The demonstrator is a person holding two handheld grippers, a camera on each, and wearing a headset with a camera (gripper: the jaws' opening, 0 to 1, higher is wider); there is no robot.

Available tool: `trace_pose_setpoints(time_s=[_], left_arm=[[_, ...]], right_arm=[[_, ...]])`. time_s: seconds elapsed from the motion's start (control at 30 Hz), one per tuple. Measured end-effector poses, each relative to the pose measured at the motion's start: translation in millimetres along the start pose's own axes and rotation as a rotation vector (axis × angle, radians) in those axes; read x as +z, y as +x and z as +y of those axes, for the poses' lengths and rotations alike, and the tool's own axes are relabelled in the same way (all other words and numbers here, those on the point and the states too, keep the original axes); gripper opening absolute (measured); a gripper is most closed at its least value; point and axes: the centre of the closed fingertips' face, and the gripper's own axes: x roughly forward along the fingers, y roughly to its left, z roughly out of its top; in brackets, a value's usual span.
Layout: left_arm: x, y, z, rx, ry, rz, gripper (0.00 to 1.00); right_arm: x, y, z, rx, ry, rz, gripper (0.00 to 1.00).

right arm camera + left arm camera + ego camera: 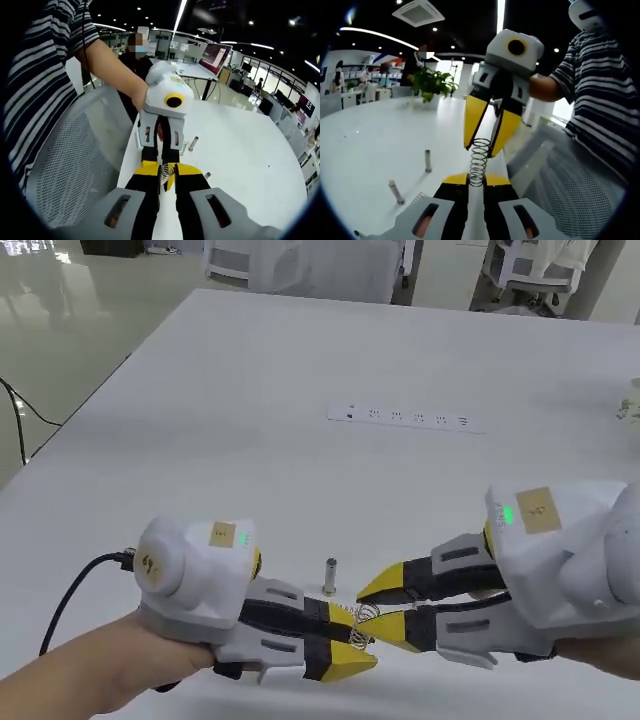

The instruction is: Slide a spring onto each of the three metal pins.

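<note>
Currently, L gripper [476, 179] clamped on spring [479, 159]; R gripper [480, 150] jaws straddle its far end, grip not determinable. Pin [427, 161] upright on table [370, 142] nearby.

- This is an open-plan office or showroom: a long white table [250, 390] has a flush power-socket strip [405, 418] at its twelve o'clock.
- A glossy floor [60, 290] lies at ten o'clock.
- The left gripper view shows a mesh office chair [560, 175] at four o'clock, and a potted plant [432, 82] and ceiling air vent [417, 12] at eleven.
</note>
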Motion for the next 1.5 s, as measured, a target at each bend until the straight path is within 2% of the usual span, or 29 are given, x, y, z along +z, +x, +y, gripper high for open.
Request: trace_pose_setpoints(time_s=[0.27,0.8,1.13,1.27,1.5], left_arm=[[0.9,-5.1,4.2,0.019,-0.003,-0.004,0.03],[-0.7,-6.8,3.4,0.025,0.002,-0.001,0.03],[0.7,-7.9,3.3,0.033,-0.007,-0.014,0.03],[3.1,-8.7,3.7,0.036,-0.025,-0.032,0.05],[0.5,-13.7,5.7,0.051,-0.038,-0.030,0.09]], right_arm=[[3.6,2.5,0.3,-0.031,-0.078,-0.022,0.07],[4.8,5.9,0.3,-0.023,-0.099,-0.013,0.07],[5.9,6.4,-1.0,-0.026,-0.100,-0.012,0.07],[5.4,6.4,-1.8,-0.030,-0.098,-0.010,0.07],[3.6,8.0,-0.5,-0.031,-0.099,-0.004,0.07]])
